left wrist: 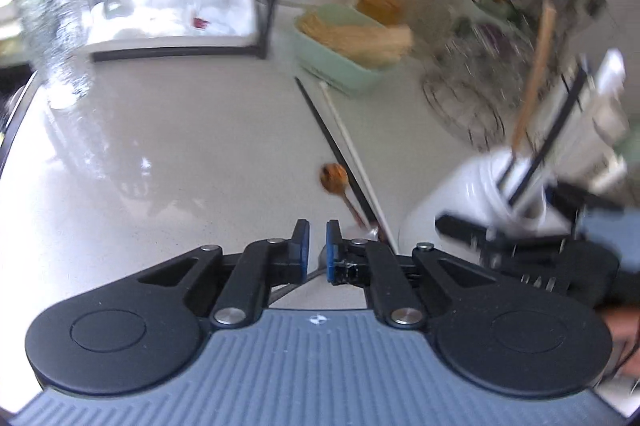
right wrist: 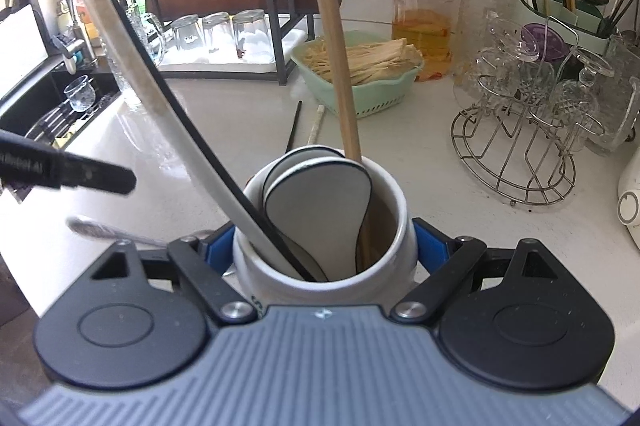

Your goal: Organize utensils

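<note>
The right gripper (right wrist: 326, 252) is clamped around the white crock (right wrist: 320, 226), its blue pads set against opposite sides of the wall — a bracing hold that, by judgement, keeps the vessel steady while loose utensils are loaded into it. The crock already contains a white-handled spatula (right wrist: 132, 66), a wooden stick (right wrist: 332, 38) and flat white blades, all leaning against the rim. The left gripper (left wrist: 317, 252) points steeply down at the desk (left wrist: 180, 146), jaws drawn almost together; a thin metal handle (left wrist: 294, 288) appears to pass between the pads, though blur makes contact uncertain. In the right wrist view a metal utensil (right wrist: 104, 230) lies on the desk just left of the crock, below the left gripper's body. Remaining items lie further towards the back edge of the desk: a small wooden spoon (left wrist: 336, 180), a black chopstick (left wrist: 332, 146) and a white chopstick (left wrist: 352, 150), side by side and running towards the green basket (left wrist: 340, 66). These stay within reach of the left hand — the crock sits just to its right.
</note>
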Demonstrator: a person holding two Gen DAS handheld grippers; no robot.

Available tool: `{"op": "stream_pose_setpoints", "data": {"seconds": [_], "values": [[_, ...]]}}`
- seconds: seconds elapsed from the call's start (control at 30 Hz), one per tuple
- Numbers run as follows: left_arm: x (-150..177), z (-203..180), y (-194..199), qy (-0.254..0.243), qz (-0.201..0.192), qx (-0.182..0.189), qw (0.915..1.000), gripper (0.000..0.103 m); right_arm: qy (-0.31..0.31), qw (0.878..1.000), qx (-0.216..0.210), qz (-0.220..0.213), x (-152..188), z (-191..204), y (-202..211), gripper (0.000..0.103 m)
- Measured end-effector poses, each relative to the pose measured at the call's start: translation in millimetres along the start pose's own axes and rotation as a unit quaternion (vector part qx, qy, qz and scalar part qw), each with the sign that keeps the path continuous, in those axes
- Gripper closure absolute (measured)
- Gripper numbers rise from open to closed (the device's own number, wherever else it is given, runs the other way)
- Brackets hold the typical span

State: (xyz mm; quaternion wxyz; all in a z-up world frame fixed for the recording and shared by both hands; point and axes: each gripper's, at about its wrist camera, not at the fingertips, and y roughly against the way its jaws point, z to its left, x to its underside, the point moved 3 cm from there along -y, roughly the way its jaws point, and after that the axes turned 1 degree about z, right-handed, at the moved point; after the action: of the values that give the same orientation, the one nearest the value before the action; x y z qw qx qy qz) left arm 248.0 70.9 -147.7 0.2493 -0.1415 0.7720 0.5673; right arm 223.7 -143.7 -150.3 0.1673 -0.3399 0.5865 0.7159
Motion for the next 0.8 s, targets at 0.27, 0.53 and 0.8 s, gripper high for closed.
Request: {"op": "stream_pose_setpoints", "data": {"seconds": [0.27,0.53,0.8], "values": [[14.6,-14.3,-26.7,-0.133,0.052,0.022,0.9895,0.068,0.000,1.000,-0.001,0.000,0.0,0.1,-0.6,0.012],[18.3,-35.8,-49.5,-0.247,0.067,0.049,0.9655,0.051,0.000,1.000,0.000,0.007,-1.7,-0.3,-1.6,0.012],[20.8,-54.4,-69.6,-0.313,0.061,0.054,0.9463,0.052,0.000,1.000,-0.002,0.013,-2.7,-0.5,-2.3,0.012]]}}
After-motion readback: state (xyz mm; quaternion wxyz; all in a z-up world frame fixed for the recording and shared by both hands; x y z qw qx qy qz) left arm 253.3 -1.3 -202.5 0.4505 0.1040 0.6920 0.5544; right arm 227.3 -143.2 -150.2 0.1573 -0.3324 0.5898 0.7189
